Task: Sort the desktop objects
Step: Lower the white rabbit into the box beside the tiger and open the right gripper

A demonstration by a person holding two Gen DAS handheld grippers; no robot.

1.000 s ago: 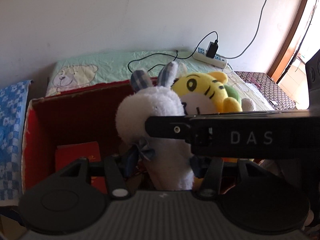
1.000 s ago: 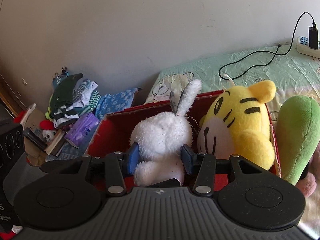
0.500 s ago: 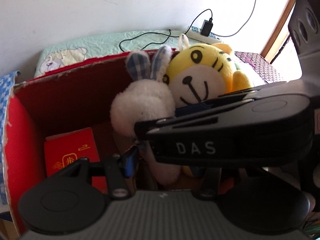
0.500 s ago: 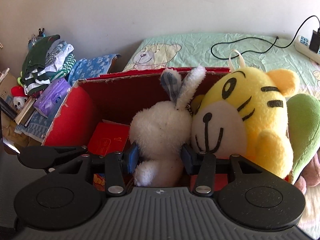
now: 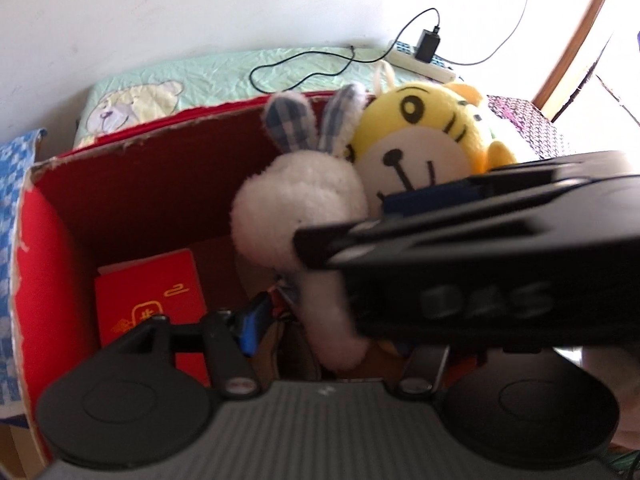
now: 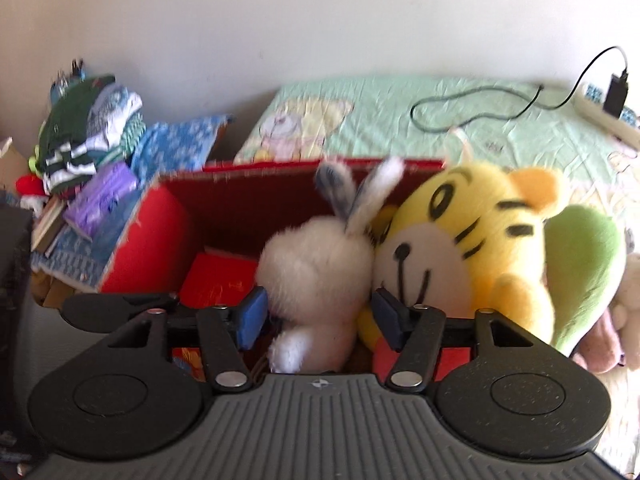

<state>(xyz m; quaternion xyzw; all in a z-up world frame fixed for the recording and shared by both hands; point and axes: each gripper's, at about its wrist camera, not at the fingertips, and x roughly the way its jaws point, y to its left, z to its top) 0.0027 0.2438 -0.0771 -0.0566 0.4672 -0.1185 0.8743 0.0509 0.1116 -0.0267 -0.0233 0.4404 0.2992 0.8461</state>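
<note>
Left wrist: right claw [image 5: 404, 200] blocks tiger [image 5: 420, 140].

Plush & box count, as we see it:
We count 1 white plush rabbit [image 6: 320, 264], 1 yellow plush tiger [image 6: 472, 248], 1 green plush toy [image 6: 580, 272], 1 red cardboard box [image 6: 160, 232], 1 red booklet [image 5: 152, 296].

Blurred pale letters reading "DAS" stand on the side of the black right tool [image 5: 486, 300] that crosses the left wrist view. The red booklet [image 5: 150, 296] lying in the red box [image 5: 32, 280] carries gold print: a boxed Chinese character, too small to make out, and a curled gold mark above it. In the right wrist view the same booklet [image 6: 222, 280] shows only faint gold smudges, unreadable. Nothing else bears legible writing.
</note>
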